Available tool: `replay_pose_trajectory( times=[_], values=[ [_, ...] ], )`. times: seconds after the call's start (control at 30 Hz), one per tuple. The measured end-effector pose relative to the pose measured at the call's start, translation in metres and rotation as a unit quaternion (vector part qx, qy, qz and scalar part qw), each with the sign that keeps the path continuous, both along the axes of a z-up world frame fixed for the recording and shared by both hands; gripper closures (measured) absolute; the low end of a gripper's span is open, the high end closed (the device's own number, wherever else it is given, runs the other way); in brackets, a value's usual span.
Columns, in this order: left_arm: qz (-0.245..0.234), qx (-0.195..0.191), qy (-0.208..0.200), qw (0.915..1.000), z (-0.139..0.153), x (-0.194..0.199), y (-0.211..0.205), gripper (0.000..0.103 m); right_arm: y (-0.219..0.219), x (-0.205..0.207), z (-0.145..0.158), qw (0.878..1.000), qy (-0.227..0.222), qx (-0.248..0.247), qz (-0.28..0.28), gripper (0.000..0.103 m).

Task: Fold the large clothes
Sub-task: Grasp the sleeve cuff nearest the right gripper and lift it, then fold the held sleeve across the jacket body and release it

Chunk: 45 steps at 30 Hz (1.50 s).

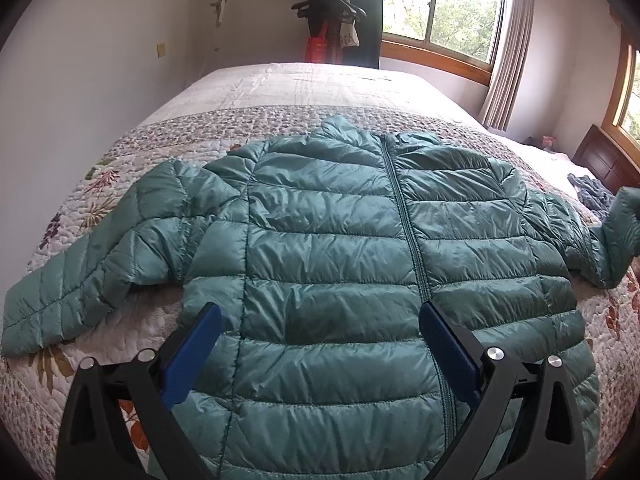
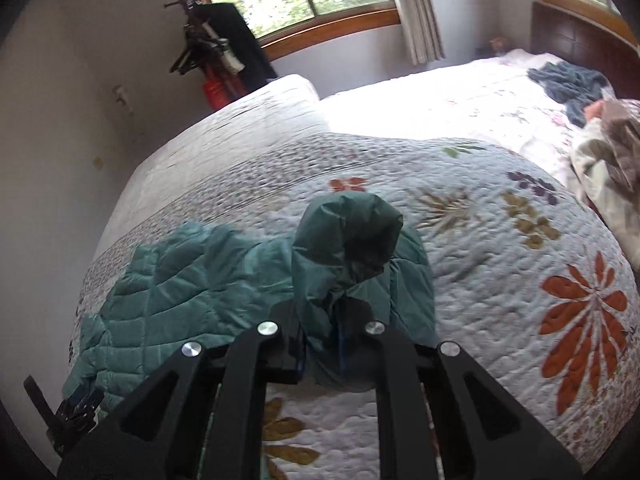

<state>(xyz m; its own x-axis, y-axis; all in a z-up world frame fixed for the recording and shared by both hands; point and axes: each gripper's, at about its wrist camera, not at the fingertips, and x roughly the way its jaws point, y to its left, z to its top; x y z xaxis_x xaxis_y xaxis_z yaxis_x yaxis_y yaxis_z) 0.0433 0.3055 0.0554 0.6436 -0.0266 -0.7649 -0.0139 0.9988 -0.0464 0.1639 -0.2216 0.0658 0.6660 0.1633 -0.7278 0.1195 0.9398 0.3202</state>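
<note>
So, big picture first: the bed w/ the floral quilt (image 1: 100, 216) carries the teal down jacket (image 1: 332, 240), laid front-up, zip closed, collar toward the far side, hem toward the left-wrist cam. Jacket's body lies flat; the sleeve on the left of that view (image 1: 84, 272) is spread out on the quilt, while the other sleeve (image 2: 352, 248) is lifted off the bed, its cuff end standing up in the right-wrist view. Step in hand, as I judge it: the first fold, i.e. bringing that raised sleeve in over the jacket's front. Right gripper (image 2: 322, 344) is clamped on the sleeve fabric near the cuff, jaws pinched nearly together w/ cloth bunched between them, so it's gripping, not empty. Left gripper (image 1: 316, 344) hovers over the lower front panel just left of the zip, jaws spread wide, nothing between them; can't tell if the fingertips touch the fabric. Next move prob. calls for carrying the held sleeve across toward the zip line and laying it flat, w/ the left gripper pressing the body down so the slippery shell doesn't slide. Puffy fill likely springs back, so the fold may need smoothing. Off to the far right, a blue garment (image 2: 568, 84) lies well apart, not involved.
</note>
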Motion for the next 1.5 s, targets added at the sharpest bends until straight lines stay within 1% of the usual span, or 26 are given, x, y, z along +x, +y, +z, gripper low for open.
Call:
replay_pose_trajectory(
  times=[0.17, 0.2, 0.37, 0.5, 0.6, 0.7, 0.73, 0.77, 0.8, 0.83, 0.9, 0.97, 1.07, 1.1, 1.2, 1.27, 1.3, 1.33, 1.37, 1.4, 1.43, 1.5],
  values=[
    [-0.009, -0.009, 0.002, 0.9999, 0.001, 0.004, 0.004, 0.004, 0.095, 0.027, 0.001, 0.997, -0.002, -0.01, 0.082, 0.093],
    [-0.011, -0.01, 0.003, 0.9999, 0.001, 0.004, 0.005, 0.004, 0.114, 0.034, -0.001, 0.995, 0.002, -0.012, 0.098, 0.093],
    [-0.011, -0.019, 0.011, 0.9997, -0.002, 0.008, 0.009, 0.004, 0.183, 0.062, -0.023, 0.987, 0.033, -0.011, 0.154, 0.093],
    [-0.013, -0.021, 0.017, 0.9995, -0.005, 0.011, 0.012, 0.004, 0.219, 0.083, -0.05, 0.982, 0.067, -0.011, 0.175, 0.093],
    [-0.016, -0.023, 0.023, 0.9994, -0.006, 0.015, 0.013, 0.004, 0.234, 0.093, -0.065, 0.979, 0.083, -0.002, 0.185, 0.091],
    [-0.025, -0.033, 0.029, 0.9987, -0.007, 0.021, 0.009, 0.004, 0.242, 0.094, -0.066, 0.974, 0.086, 0.02, 0.211, 0.087],
    [-0.03, -0.04, 0.032, 0.9983, -0.007, 0.023, 0.007, 0.004, 0.243, 0.092, -0.063, 0.97, 0.08, 0.037, 0.224, 0.081],
    [-0.037, -0.051, 0.035, 0.9974, -0.008, 0.027, 0.004, 0.004, 0.241, 0.088, -0.058, 0.966, 0.074, 0.063, 0.241, 0.069],
    [-0.045, -0.063, 0.038, 0.9963, -0.008, 0.03, 0.001, 0.004, 0.239, 0.085, -0.054, 0.962, 0.071, 0.083, 0.252, 0.061],
    [-0.053, -0.078, 0.044, 0.9946, -0.01, 0.034, -0.002, 0.004, 0.235, 0.081, -0.049, 0.958, 0.064, 0.099, 0.26, 0.048],
    [-0.069, -0.114, 0.059, 0.9894, -0.014, 0.046, -0.01, 0.004, 0.226, 0.071, -0.036, 0.957, 0.044, 0.107, 0.265, 0.047],
    [-0.079, -0.144, 0.079, 0.9831, -0.021, 0.06, -0.018, 0.004, 0.214, 0.064, -0.027, 0.961, 0.034, 0.107, 0.254, 0.047],
    [-0.075, -0.174, 0.105, 0.9764, -0.034, 0.08, -0.026, 0.004, 0.185, 0.051, -0.02, 0.972, 0.021, 0.096, 0.212, 0.047],
    [-0.073, -0.191, 0.115, 0.972, -0.039, 0.087, -0.027, 0.004, 0.173, 0.046, -0.02, 0.976, 0.022, 0.095, 0.194, 0.047],
    [-0.067, -0.232, 0.13, 0.9617, -0.045, 0.102, -0.032, 0.004, 0.142, 0.031, -0.021, 0.981, 0.023, 0.104, 0.16, 0.047],
    [-0.068, -0.241, 0.14, 0.9581, -0.048, 0.111, -0.039, 0.005, 0.122, 0.022, -0.022, 0.984, 0.021, 0.107, 0.141, 0.047],
    [-0.067, -0.239, 0.146, 0.9577, -0.05, 0.115, -0.044, 0.008, 0.114, 0.02, -0.023, 0.985, 0.02, 0.109, 0.131, 0.047],
    [-0.066, -0.232, 0.148, 0.9591, -0.051, 0.118, -0.048, 0.02, 0.106, 0.019, -0.024, 0.986, 0.021, 0.109, 0.121, 0.047],
    [-0.062, -0.226, 0.151, 0.9602, -0.051, 0.12, -0.053, 0.028, 0.096, 0.016, -0.025, 0.988, 0.021, 0.109, 0.111, 0.047],
    [-0.062, -0.224, 0.153, 0.9604, -0.049, 0.122, -0.056, 0.043, 0.091, 0.016, -0.027, 0.988, 0.023, 0.107, 0.104, 0.047],
    [-0.064, -0.225, 0.153, 0.9601, -0.047, 0.123, -0.06, 0.061, 0.087, 0.015, -0.029, 0.99, 0.024, 0.104, 0.097, 0.047],
    [-0.062, -0.231, 0.152, 0.959, -0.043, 0.124, -0.064, 0.084, 0.076, 0.011, -0.032, 0.992, 0.024, 0.095, 0.083, 0.047]
  ],
)
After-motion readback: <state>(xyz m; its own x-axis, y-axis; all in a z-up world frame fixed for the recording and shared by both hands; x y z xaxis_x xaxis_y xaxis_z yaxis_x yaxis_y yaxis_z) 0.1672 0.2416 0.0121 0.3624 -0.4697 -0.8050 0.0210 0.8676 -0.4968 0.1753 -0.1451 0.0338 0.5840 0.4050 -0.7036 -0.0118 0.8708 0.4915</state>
